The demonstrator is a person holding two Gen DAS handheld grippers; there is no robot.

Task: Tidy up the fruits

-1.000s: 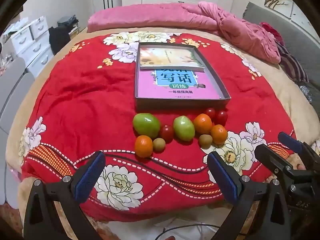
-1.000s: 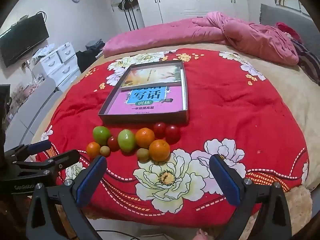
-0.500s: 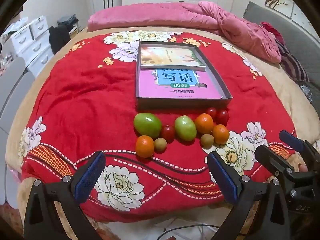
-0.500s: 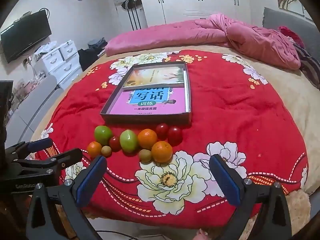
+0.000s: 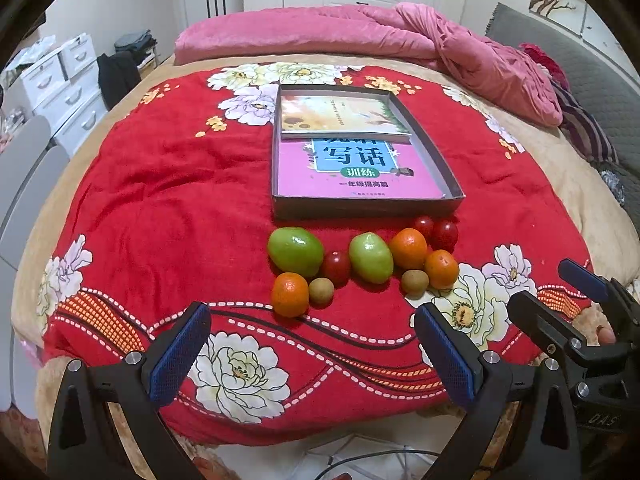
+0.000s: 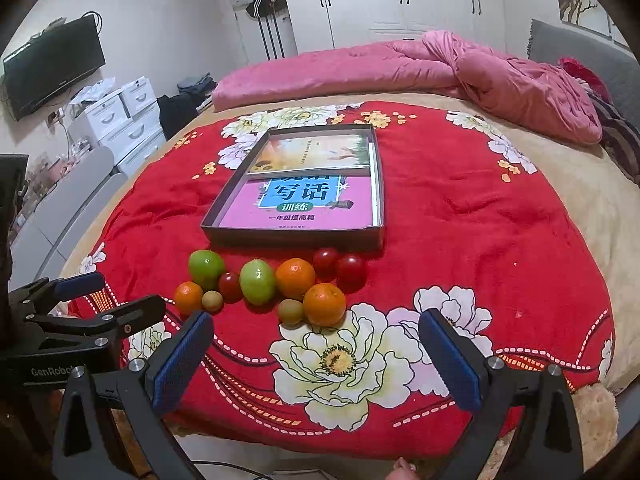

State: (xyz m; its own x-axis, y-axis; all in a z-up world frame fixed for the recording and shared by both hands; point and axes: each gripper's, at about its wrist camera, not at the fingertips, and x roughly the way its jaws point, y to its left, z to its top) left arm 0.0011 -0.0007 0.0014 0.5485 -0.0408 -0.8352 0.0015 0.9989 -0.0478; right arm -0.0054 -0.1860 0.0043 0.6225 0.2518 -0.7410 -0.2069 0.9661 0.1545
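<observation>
Fruits [image 5: 360, 264], green, orange, red, small brown, clustered before box [image 5: 362, 208]

The pink book [image 5: 356, 172] in the frame's centre carried "写话", "训练" and "一年级提高篇". The left gripper [image 6: 76, 320] at lower left read "GenRobot". The right gripper [image 5: 576, 320] at lower right read "DAS".

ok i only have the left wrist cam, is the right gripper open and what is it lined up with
observer: Yes, the right gripper is open with nothing between its pads. The nearest orange sits straight ahead of it.
operator: and whats on the left wall, i cant see it
observer: A black TV hangs there, above the white drawers.
</observation>
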